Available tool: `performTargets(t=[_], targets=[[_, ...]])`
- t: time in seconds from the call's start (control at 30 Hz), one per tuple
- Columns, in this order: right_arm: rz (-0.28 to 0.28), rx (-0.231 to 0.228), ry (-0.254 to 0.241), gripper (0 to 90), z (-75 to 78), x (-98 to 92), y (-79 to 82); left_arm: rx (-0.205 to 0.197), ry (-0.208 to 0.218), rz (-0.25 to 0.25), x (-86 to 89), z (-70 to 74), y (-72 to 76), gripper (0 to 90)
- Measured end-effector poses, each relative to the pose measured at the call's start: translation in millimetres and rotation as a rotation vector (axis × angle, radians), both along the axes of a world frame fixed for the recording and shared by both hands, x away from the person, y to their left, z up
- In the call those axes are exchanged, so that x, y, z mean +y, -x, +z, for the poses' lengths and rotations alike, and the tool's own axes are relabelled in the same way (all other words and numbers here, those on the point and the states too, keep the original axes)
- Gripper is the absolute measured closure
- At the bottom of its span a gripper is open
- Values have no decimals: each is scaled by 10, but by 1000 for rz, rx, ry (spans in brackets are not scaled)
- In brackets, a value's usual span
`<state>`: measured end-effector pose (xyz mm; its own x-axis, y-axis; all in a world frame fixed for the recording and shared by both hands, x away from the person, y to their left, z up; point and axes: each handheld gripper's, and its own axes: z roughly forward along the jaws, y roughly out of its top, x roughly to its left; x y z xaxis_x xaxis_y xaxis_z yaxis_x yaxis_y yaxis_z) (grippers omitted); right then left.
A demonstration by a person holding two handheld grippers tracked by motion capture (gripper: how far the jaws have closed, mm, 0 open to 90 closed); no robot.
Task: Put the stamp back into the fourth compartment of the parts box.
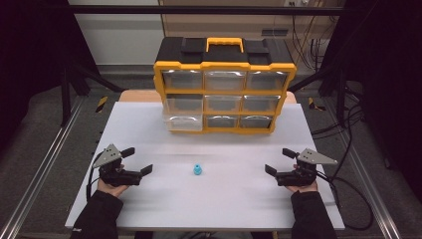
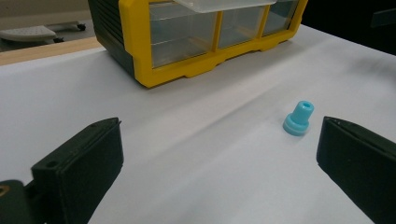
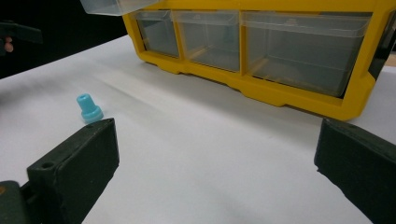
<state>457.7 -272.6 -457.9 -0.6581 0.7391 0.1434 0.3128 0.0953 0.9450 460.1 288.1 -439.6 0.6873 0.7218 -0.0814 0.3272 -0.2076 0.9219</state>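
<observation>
Plug point(image 1: 197, 170), small and blue, stands upright on its flange on the white table point(image 1: 224, 204), between the two released, empty grippers, somewhat nearer the left gripper point(image 1: 141, 164) than the right gripper point(image 1: 277, 159), with the yellow drawer organizer point(image 1: 224, 87) far behind.

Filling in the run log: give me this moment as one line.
left hand-held gripper: open | right hand-held gripper: open | blue plug: upright on table, untouched | organizer: bottom-left drawer pulled out
</observation>
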Motion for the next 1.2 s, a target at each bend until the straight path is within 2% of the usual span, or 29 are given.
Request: performTargets(t=[0.43,0.83,1.2], targets=[[5,5,12,5,-8,6,-3,1,-3,-8,-63,16,6,0],[7,5,16,6,-13,13,-5,14,-11,7,-132,11,-9,0],[11,7,23,6,-20,21,-5,22,-24,-8,-247,20,-11,0]])
